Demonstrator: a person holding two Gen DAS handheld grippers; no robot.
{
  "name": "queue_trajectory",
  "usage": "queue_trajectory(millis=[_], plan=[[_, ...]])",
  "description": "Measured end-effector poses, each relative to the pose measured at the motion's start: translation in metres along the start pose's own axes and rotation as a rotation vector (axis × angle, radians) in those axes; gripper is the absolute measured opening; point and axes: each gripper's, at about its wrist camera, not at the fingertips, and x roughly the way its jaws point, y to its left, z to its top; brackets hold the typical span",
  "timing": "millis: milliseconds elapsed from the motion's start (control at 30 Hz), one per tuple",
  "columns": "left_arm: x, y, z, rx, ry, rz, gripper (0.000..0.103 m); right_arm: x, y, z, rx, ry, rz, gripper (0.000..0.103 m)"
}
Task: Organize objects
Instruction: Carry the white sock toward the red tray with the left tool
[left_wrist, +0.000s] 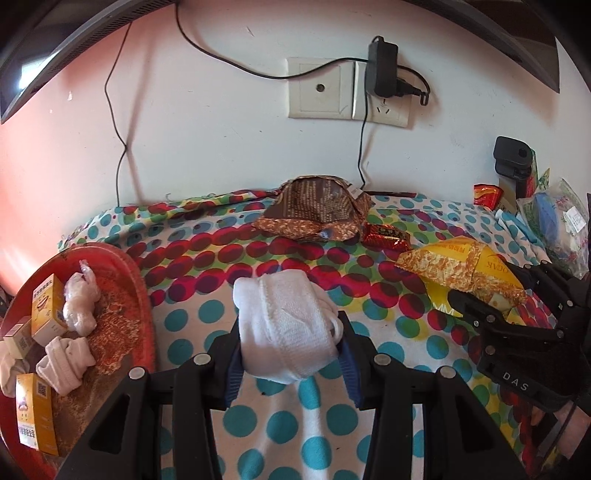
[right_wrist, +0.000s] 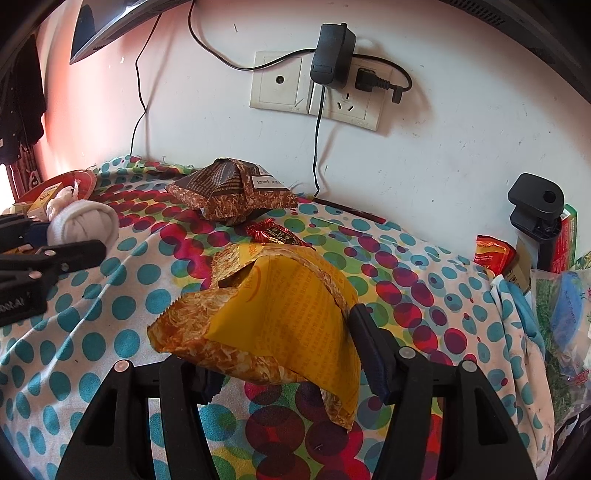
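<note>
While the left wrist view looks down along its own fingers, the left hand-held gripper (left_wrist: 291, 350) is clamped on a rolled white sock (left_wrist: 286, 325), its blue pads pressing both sides of the roll above the bench, which is covered by a polka-dot cloth (left_wrist: 207, 266). At the left edge sits a red tray (left_wrist: 122, 266) holding yellow boxes (left_wrist: 46, 308), a clear-wrapped bundle (left_wrist: 79, 304) and another rolled pale sock (left_wrist: 64, 363). Farther back, near the wall, lies a brown snack packet (left_wrist: 317, 210), with a small red wrapped candy (left_wrist: 386, 236) just beside it. To the right, the right hand-held gripper (left_wrist: 491, 299) holds a yellow snack packet (left_wrist: 458, 271). A wall socket plate (left_wrist: 321, 88) carries a black adapter (left_wrist: 382, 66).

From the right wrist view, the right hand-held gripper (right_wrist: 280, 354) grips the yellow snack packet (right_wrist: 291, 314) between its fingers, the right pad pressed against the packet's side and the left one hidden beneath it. The brown snack packet (right_wrist: 236, 192) lies behind it on the cloth, the red candy (right_wrist: 275, 234) between the two. At the left, the left hand-held gripper (right_wrist: 85, 236) carries the white sock (right_wrist: 86, 223), with the red tray (right_wrist: 83, 181) beyond. A black clamp (right_wrist: 535, 210) stands at the right edge.
</note>
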Motion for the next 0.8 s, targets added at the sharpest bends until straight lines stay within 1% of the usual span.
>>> queue_trajectory(millis=[133,367,533,800], plan=[[-0.01,0.009,-0.004,-0.008,0.005,0.016,0.044,0.0,0.001,0.001,0.0,0.001,-0.002,0.058],[-0.032,0.029,-0.008,-0.016,-0.01,0.055,0.044,0.0,0.002,0.0,0.001,0.001,-0.003,0.058],[-0.049,0.055,-0.01,-0.048,-0.022,0.085,0.044,0.001,0.003,-0.001,0.001,0.001,-0.005,0.058],[-0.065,0.108,-0.018,-0.114,-0.009,0.16,0.044,0.001,0.005,-0.001,-0.002,0.003,-0.012,0.058]])
